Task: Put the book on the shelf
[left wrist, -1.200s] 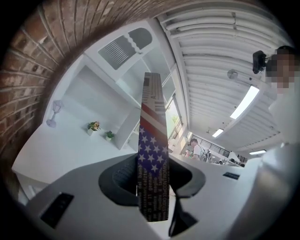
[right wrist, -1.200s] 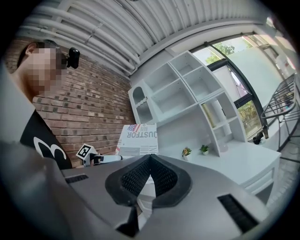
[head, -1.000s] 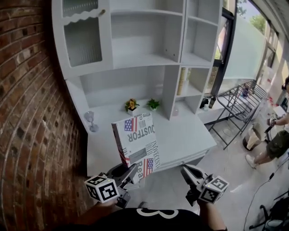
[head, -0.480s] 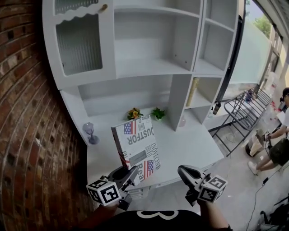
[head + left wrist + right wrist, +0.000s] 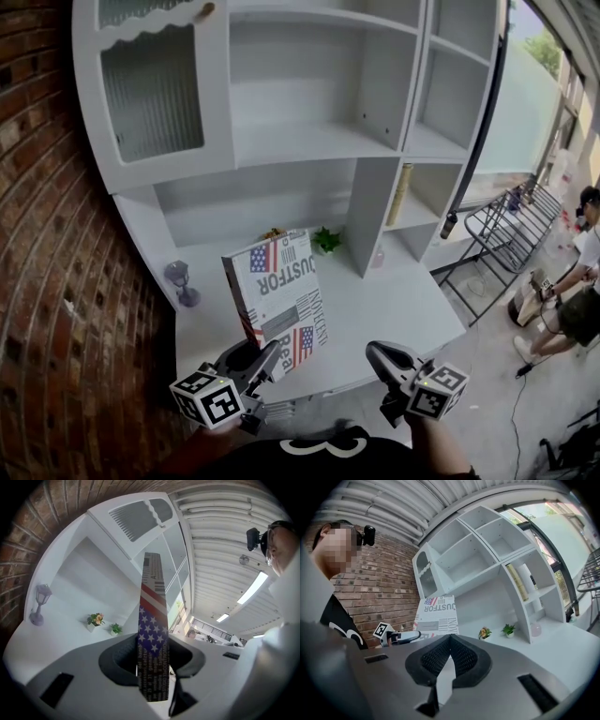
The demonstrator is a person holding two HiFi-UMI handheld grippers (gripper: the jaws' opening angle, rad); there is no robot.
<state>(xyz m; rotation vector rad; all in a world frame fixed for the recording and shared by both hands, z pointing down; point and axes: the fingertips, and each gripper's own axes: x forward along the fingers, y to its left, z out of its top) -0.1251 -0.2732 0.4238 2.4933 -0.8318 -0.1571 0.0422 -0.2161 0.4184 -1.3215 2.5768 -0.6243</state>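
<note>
The book [image 5: 277,291], its cover printed with American flags and newspaper text, stands upright over the white counter [image 5: 403,309]. My left gripper [image 5: 265,362] is shut on its lower edge. In the left gripper view the starred spine [image 5: 152,634] sits clamped between the pads of the left gripper [image 5: 152,663]. My right gripper [image 5: 377,354] hovers to the right of the book, apart from it, jaws together and empty. The right gripper view shows its pads meeting at the tips [image 5: 449,638], the book [image 5: 437,616] and the left gripper [image 5: 407,637] beyond. The white shelf unit [image 5: 309,141] rises behind.
A small green plant [image 5: 325,239], a flower pot [image 5: 274,232] partly behind the book and a glass goblet [image 5: 178,279] stand at the counter's back. A yellowish book [image 5: 404,194] leans in a right cubby. Brick wall [image 5: 56,281] on the left; metal rack [image 5: 497,225] and a person [image 5: 581,291] at right.
The head view has closed in on the shelf unit. The held book has shifted slightly left and up in the view. Both grippers keep the same state.
</note>
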